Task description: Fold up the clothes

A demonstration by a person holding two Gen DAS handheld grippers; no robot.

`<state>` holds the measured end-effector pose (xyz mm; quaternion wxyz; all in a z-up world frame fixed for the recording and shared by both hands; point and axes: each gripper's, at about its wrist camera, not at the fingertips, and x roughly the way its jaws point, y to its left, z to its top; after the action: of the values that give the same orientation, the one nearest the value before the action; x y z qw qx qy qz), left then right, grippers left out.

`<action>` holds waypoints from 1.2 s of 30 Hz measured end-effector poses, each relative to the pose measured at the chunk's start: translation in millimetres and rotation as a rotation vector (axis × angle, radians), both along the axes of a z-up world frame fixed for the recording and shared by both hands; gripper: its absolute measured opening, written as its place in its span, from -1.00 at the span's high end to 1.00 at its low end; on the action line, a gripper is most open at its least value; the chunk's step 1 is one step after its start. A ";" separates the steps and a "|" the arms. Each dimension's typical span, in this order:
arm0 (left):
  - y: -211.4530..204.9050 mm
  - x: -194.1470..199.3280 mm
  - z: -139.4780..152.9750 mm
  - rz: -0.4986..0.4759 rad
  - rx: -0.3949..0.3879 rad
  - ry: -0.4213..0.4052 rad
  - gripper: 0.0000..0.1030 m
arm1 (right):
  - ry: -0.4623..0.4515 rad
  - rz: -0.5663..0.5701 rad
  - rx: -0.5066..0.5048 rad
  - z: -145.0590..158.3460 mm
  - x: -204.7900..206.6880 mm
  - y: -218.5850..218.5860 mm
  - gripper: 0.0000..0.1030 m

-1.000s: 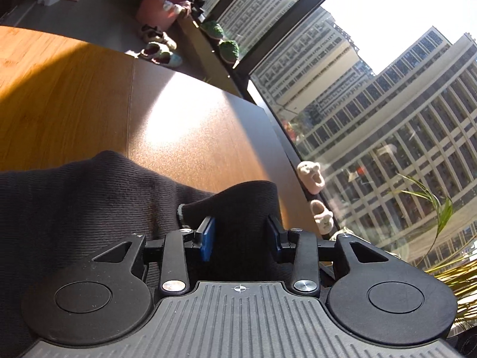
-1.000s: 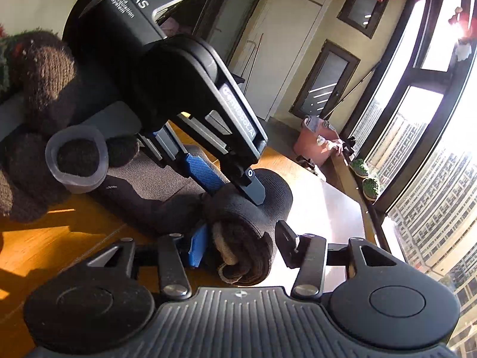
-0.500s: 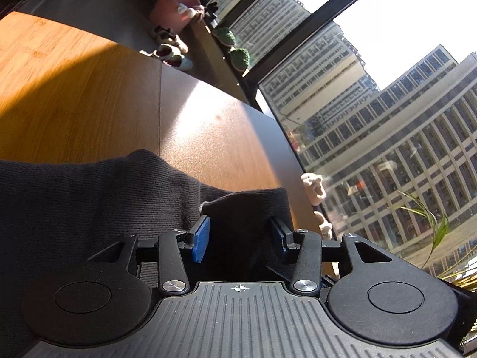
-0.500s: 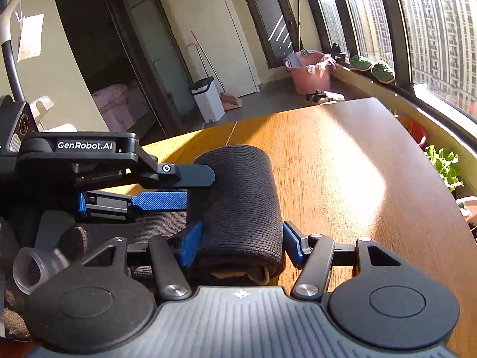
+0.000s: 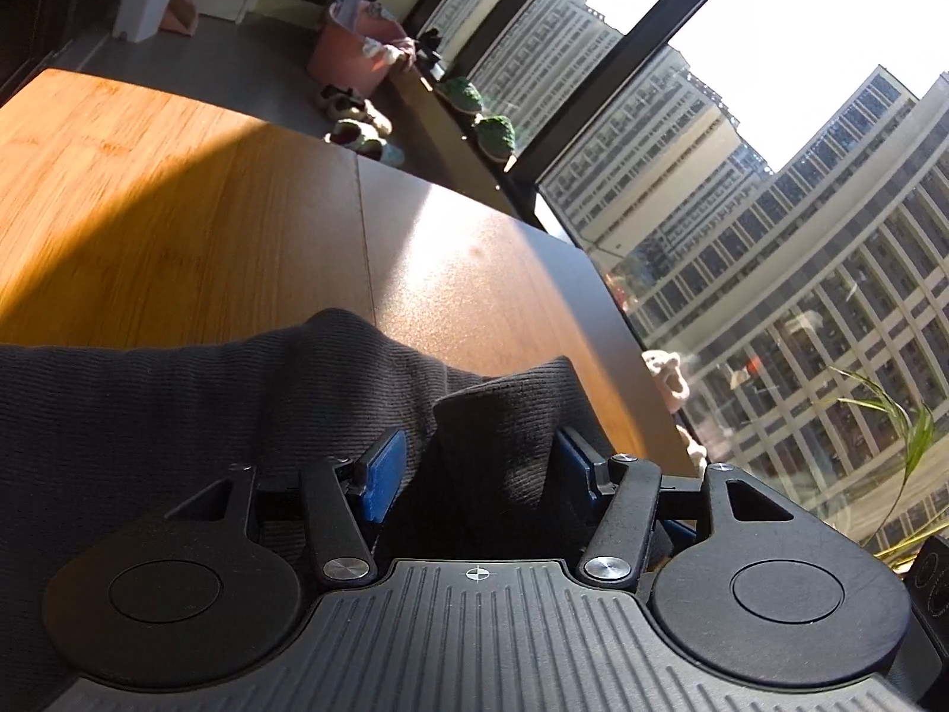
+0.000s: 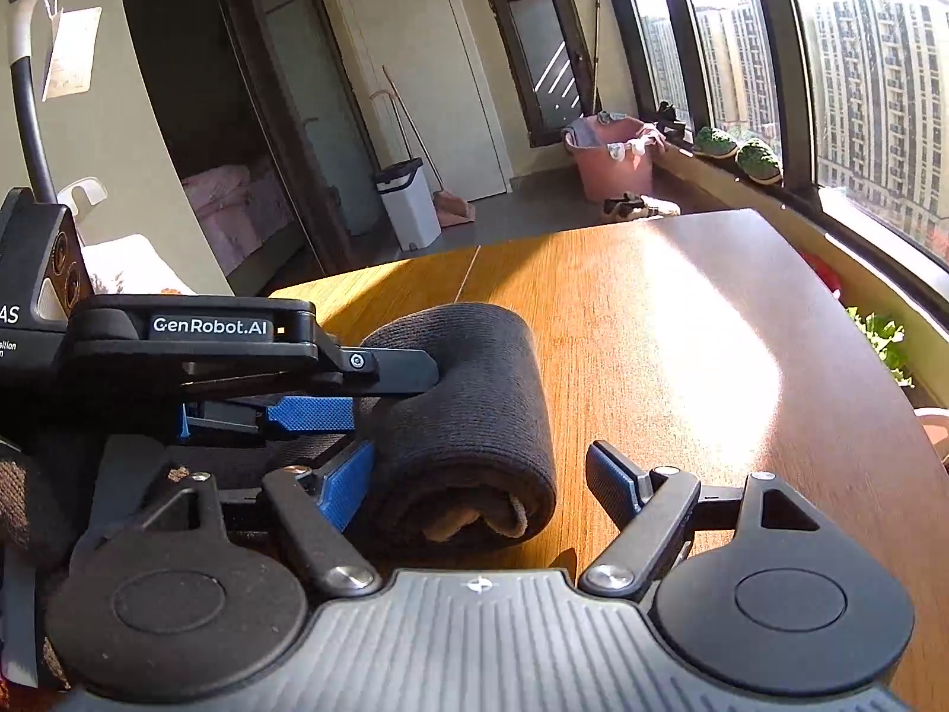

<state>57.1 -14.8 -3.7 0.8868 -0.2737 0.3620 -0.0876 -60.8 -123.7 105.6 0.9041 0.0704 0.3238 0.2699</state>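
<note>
A dark grey ribbed knit garment [image 5: 178, 403] lies on the wooden table [image 5: 178, 225], rolled into a thick roll [image 6: 468, 409]. My left gripper [image 5: 480, 463] has the roll's end between its blue pads, which sit at the fabric's sides. From the right wrist view the left gripper [image 6: 332, 391] reaches in from the left onto the roll. My right gripper [image 6: 480, 474] is open around the roll's near end, with its right finger apart from the fabric.
The table's right edge [image 6: 878, 344] runs along the big windows. A pink tub [image 6: 611, 160], a white bin [image 6: 409, 202] and shoes stand on the floor beyond the table. Plants [image 6: 884, 338] grow by the window.
My right gripper has swung round behind the roll and now looks along the table. The roll has been laid down flatter. My left gripper stays on the roll's end.
</note>
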 end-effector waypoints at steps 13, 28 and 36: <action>-14.6 7.3 -0.7 -0.032 -0.043 -0.006 -0.37 | -0.059 0.002 -0.078 3.8 -9.4 -19.7 0.17; -32.6 4.7 4.5 -0.023 0.065 -0.050 -0.66 | -0.242 0.052 -0.304 20.3 -30.9 5.8 -0.10; -17.8 -4.2 14.3 0.006 0.024 -0.060 -0.50 | -0.214 0.054 -0.336 3.9 -22.6 20.1 0.01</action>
<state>52.9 -32.6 10.5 0.9008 -0.2612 0.3354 -0.0888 -83.4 -103.6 109.5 0.9248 -0.1193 0.2679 0.2423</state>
